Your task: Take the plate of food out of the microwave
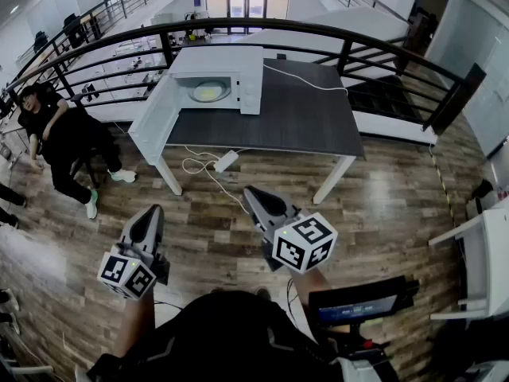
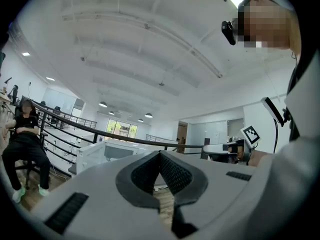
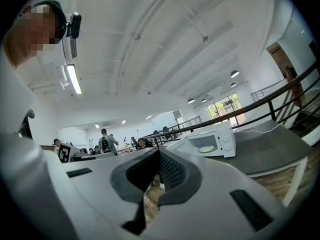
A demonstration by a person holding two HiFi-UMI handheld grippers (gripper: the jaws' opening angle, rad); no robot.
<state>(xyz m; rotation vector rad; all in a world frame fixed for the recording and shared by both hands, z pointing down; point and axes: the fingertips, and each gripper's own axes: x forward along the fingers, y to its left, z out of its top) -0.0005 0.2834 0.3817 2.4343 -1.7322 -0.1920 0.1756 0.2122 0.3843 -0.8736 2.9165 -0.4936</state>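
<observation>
A white microwave stands on the left end of a dark table, its door swung wide open to the left. Inside it lies a plate of yellowish food, also seen as a plate in the right gripper view. Both grippers hang well short of the table, over the wood floor. My left gripper is shut with nothing in it, and my right gripper is shut and empty too. The microwave shows beyond the left gripper's tips.
A white power strip and cable lie on the floor under the table's front edge. A black railing curves behind the table. A person in black sits on a chair at the left. A white shelf stands at the right.
</observation>
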